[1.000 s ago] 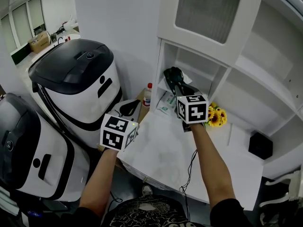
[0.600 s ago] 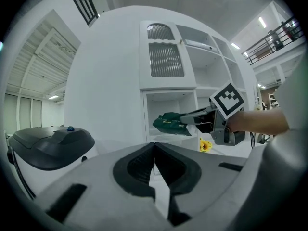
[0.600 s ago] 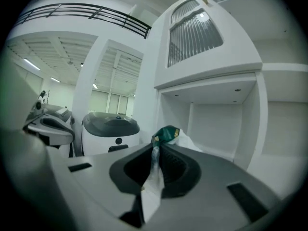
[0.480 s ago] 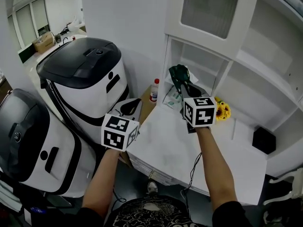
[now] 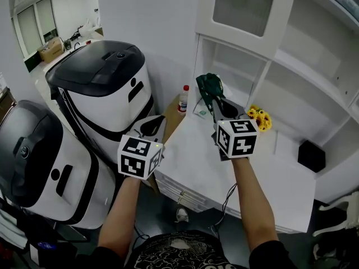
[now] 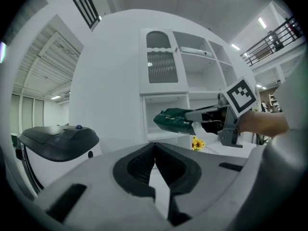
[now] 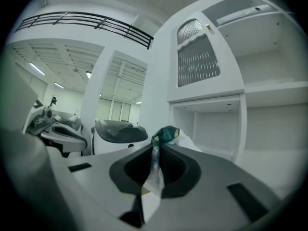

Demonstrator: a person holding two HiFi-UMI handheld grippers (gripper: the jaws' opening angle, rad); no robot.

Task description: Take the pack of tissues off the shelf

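Head view: the right gripper is clamped on the green pack of tissues. It holds the pack in the air in front of the shelf, over the far edge of the white table. The left gripper hangs left of the table, near a black-and-white machine.

Left gripper view: its jaws are together with nothing between them.

Right gripper view: the jaws pinch the pack's thin wrapper, and its green end sticks out beyond them.
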